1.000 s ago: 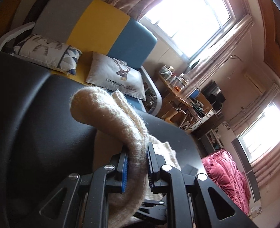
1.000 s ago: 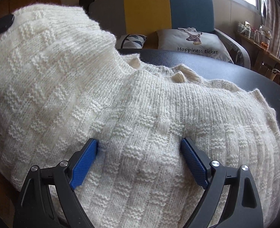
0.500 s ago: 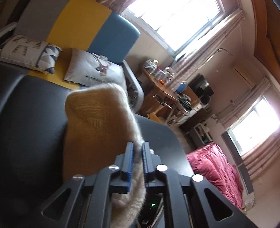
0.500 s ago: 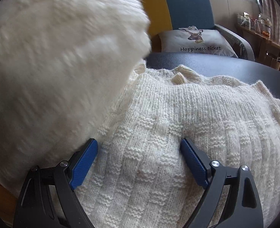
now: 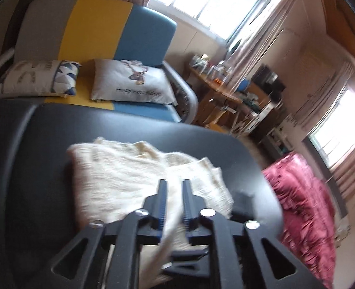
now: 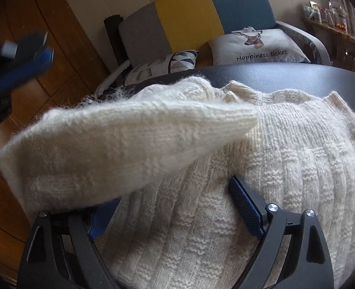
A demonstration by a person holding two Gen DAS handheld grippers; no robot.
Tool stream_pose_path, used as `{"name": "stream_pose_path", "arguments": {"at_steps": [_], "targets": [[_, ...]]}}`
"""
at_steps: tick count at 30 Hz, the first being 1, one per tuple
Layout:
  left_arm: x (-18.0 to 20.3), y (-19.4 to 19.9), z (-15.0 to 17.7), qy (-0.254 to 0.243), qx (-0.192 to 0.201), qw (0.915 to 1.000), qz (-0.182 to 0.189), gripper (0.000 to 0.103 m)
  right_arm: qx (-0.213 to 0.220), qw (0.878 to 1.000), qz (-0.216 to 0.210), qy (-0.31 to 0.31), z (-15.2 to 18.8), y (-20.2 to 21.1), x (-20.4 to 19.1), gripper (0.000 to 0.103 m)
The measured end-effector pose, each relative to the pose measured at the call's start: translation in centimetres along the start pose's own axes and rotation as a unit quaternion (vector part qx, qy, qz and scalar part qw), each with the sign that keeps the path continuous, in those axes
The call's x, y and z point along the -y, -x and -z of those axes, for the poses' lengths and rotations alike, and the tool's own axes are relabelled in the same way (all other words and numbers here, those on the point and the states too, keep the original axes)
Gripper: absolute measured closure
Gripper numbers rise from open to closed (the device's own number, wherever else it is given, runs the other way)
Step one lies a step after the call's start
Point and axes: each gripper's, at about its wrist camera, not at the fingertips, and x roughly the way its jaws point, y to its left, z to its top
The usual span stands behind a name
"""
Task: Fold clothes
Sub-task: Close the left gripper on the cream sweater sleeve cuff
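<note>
Left hand-held gripper (image 5: 173,202) jaws opening, narrow gap, nothing pinched; sweater (image 6: 261,168) flat on desk (image 5: 32,168). Right hand-held gripper (image 6: 172,207) wide open over sweater, holding nothing. Sleeve (image 6: 119,144) draped on sweater, overhanging left edge: risk it slides off, undoing fold.

Left gripper (image 5: 175,200): black plastic frame, triangular cutouts, silver screws, blue ribbed pads on narrow fingers (image 5: 162,200). Right gripper (image 6: 175,207): same black frame, silver screws, blue textured pads on fingers (image 6: 246,201).
</note>
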Motion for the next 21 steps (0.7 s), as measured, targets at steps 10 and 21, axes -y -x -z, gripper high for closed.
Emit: {"name": "stream_pose_path", "arguments": {"at_steps": [10, 21], "targets": [[-4.9, 2.4, 1.2, -0.052, -0.038, 0.9977, -0.024, 0.070, -0.014, 1.000, 0.007, 0.016, -0.1, 0.1, -0.3, 0.011], [-5.5, 3.4, 3.7, -0.074, -0.049, 0.9939, 0.066, 0.053, -0.026, 0.998, 0.025, 0.051, 0.3, -0.1, -1.1, 0.011]]}}
